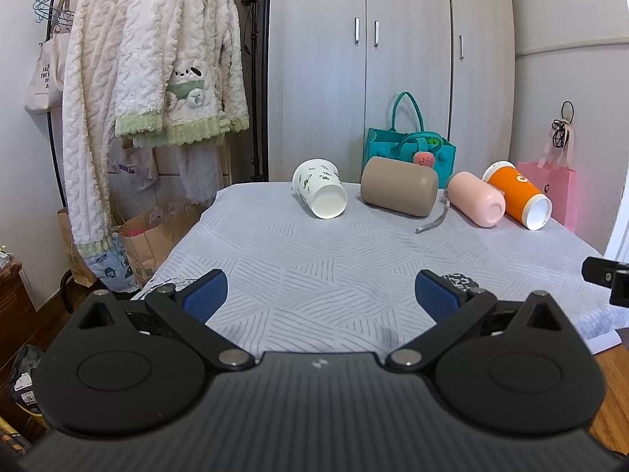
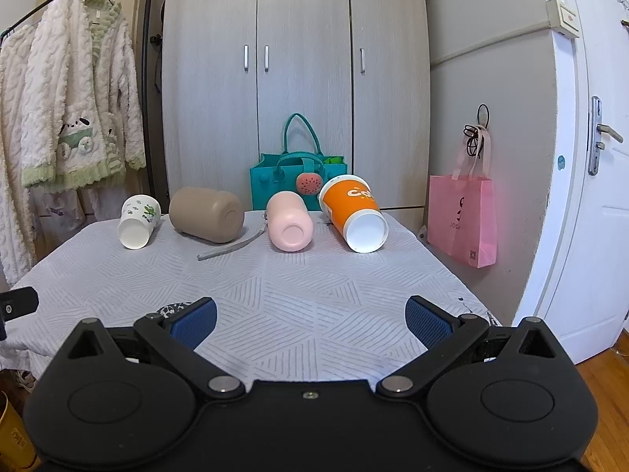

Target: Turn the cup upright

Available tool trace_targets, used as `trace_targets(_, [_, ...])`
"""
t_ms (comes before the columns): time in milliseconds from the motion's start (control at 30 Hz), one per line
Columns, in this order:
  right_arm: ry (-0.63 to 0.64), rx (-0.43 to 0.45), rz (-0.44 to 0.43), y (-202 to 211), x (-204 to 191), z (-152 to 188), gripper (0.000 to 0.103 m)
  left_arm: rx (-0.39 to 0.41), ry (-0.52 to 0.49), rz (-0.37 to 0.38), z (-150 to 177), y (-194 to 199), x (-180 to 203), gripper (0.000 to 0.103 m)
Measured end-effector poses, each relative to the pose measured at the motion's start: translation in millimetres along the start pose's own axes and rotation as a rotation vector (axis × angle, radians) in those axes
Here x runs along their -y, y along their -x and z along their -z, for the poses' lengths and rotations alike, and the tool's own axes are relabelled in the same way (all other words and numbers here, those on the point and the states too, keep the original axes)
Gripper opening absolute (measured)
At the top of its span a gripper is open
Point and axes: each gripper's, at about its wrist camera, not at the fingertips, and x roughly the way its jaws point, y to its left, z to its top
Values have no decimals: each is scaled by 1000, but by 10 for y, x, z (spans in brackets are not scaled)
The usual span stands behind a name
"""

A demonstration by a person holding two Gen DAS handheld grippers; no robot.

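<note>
Several cups lie on their sides in a row at the far end of the table: a white cup with green prints (image 1: 320,188) (image 2: 138,221), a tan tumbler (image 1: 398,186) (image 2: 207,214) with a grey strap (image 2: 230,247), a pink cup (image 1: 475,198) (image 2: 289,226) and an orange paper cup (image 1: 519,194) (image 2: 354,212). My left gripper (image 1: 320,295) is open and empty over the near part of the table. My right gripper (image 2: 310,324) is open and empty too, near the front edge. Both are well short of the cups.
The table has a grey patterned cloth (image 1: 314,259) (image 2: 314,275). A teal bag (image 1: 411,149) (image 2: 297,181) stands behind the cups against a wardrobe. A pink bag (image 2: 462,220) hangs at the right. A clothes rack with robes (image 1: 149,78) stands left. The right gripper's edge (image 1: 607,279) shows beside the left.
</note>
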Motion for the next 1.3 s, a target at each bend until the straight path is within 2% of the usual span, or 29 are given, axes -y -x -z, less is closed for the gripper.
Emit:
trace_targets(333, [7,-12,3,1,-17,-4,103,20,22,-6,-7,50,-38,103])
trace_targets(667, [27,-23,-18,36,-114,-24,103,-17,38,-18,-23,58,-123,103])
trace_targets(933, [42,-39,-47,38,-240,-56,103,-77,82,-96,-91,-32,-218,103])
trace_targets(1133, [38,-72,-100,19,-271,-127,103,-99,81,-64,-137,-75,-316,103])
trace_targets(1233, [78,-60,-165,66,-304,-262,103,-122,29,1,-240,-100,-336,103])
trace_targets(1300, [123,-34,-212,116,-346,-394,103,-130,31,35,-309,-113,-377,103])
